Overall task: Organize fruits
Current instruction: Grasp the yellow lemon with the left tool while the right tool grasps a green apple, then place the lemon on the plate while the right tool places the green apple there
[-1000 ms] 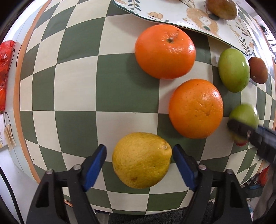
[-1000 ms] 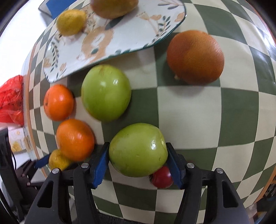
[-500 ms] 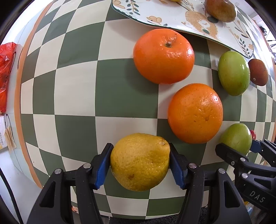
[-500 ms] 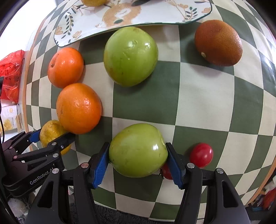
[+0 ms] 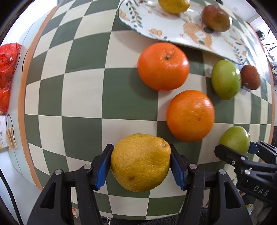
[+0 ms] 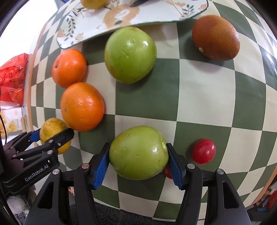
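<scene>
Gripping between clenched jaws: left gripper point(image 5: 140, 163) the lemon point(image 5: 140, 161), right gripper point(image 6: 138, 160) a green apple point(image 6: 138, 152).

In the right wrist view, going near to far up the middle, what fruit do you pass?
Held green apple → second green apple → plate.

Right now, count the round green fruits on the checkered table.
2: one green fruit clamped in the right gripper, the other green fruit beside the patterned plate. None visibly hidden.
</scene>
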Demonstrator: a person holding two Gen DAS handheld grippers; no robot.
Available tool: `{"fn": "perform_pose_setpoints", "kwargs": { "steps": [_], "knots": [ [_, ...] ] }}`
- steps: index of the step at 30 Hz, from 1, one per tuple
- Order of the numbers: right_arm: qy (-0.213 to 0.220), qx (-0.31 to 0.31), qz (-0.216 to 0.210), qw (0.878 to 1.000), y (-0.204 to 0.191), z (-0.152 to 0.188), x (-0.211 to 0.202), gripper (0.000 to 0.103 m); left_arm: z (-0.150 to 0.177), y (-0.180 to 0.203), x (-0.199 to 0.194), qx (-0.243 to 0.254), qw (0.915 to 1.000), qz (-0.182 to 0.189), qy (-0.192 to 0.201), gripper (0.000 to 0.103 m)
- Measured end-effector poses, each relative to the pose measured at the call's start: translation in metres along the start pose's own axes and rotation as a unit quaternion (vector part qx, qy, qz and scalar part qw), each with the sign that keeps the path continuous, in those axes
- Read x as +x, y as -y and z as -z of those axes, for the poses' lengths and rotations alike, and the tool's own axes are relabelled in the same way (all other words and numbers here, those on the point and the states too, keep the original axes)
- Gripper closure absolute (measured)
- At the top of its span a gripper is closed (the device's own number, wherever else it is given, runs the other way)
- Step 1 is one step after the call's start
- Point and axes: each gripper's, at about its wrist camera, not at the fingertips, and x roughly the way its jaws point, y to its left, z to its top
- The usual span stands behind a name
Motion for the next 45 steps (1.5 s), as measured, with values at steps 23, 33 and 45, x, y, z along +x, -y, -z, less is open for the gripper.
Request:
{"fn": "perform_pose_setpoints", "kwargs": {
  "steps": [23,33,45],
  "knots": [
    [0.081,0.032,-0.04,0.995,0.001,-0.145,-0.074,0.039,-0.183,0.0,-0.04,-0.032,0.9933,0.11,-0.017,0.043],
    [0.067,0.033,-0.024,0.997,-0.005,-0.178,-0.046,0.038,-0.209,0.002,-0.012,-0.025,0.9949,0.082,-0.053,0.043],
    [0.069,0.027,0.036,0.997,0.0,-0.168,-0.061,0.006,-0.2,0.004,-0.037,0.002,0.9998,0.017,0.009,0.009]
  ]
}}
